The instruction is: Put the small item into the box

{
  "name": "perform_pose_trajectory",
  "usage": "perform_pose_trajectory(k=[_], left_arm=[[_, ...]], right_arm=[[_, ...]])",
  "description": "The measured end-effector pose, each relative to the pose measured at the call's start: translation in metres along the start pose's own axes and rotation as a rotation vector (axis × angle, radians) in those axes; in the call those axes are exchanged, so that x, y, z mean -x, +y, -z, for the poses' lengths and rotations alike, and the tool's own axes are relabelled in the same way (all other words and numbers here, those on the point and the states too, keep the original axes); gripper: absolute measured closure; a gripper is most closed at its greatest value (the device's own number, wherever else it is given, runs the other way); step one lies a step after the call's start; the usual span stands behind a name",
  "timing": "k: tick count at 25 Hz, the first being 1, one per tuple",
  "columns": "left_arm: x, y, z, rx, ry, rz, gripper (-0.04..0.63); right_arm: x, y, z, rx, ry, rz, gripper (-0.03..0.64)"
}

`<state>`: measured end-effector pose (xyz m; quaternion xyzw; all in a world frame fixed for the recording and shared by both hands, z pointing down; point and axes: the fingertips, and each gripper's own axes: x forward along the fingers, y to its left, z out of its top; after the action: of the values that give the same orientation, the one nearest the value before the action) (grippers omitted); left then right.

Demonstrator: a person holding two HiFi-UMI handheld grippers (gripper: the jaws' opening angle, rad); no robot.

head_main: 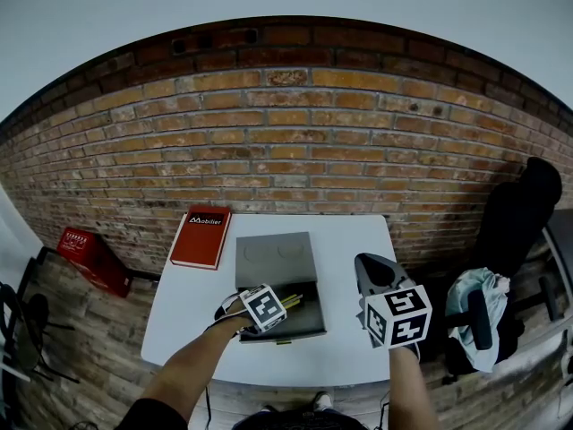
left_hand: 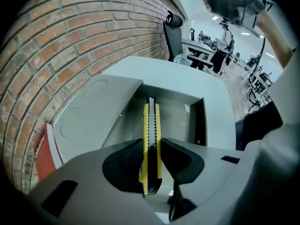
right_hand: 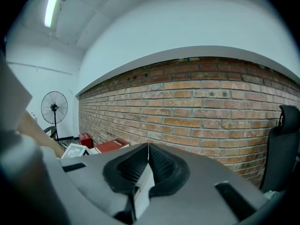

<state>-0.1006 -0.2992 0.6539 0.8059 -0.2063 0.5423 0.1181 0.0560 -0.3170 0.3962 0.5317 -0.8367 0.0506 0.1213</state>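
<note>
Yellow utility knife [left_hand: 151, 139], the small item of the task, is clamped between the pads of the left tool [left_hand: 151, 143], which is closed on its near end. The knife's far end is pointed steeply down into the open tray of the grey box [left_hand: 199, 121]. Whether its tip touches the tray floor cannot be told. The box is set near the middle of the white bench [head_main: 183, 316], with its lid [head_main: 276, 260] laid back flat on the far side toward the brick wall [head_main: 295, 141]. In the head view the left tool [head_main: 285, 305] is seen over the near left part of the tray. The right tool [right_hand: 148, 146] is closed with nothing between its pads, and is held at the right of the box, apart from it. A red book [head_main: 201, 237] lies at the far left corner of the bench, just beside the lid. A red crate [head_main: 89, 258] is seen on the floor to the left, and an office chair [head_main: 515, 213] to the right.
</note>
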Motion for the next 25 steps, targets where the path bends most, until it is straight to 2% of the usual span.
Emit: perform_pose_trajectory(k=[9, 14, 25], left_arm=[[-0.014, -0.012, 0.025, 0.059, 0.109, 0.097, 0.465], [-0.019, -0.001, 0.023, 0.010, 0.124, 0.038, 0.465], [-0.023, -0.002, 0.025, 0.010, 0.133, 0.063, 0.463]], right_arm=[[-0.001, -0.006, 0.004, 0.001, 0.018, 0.009, 0.597], [-0.001, -0.008, 0.005, -0.004, 0.021, 0.011, 0.597], [0.001, -0.012, 0.010, -0.005, 0.034, 0.014, 0.597]])
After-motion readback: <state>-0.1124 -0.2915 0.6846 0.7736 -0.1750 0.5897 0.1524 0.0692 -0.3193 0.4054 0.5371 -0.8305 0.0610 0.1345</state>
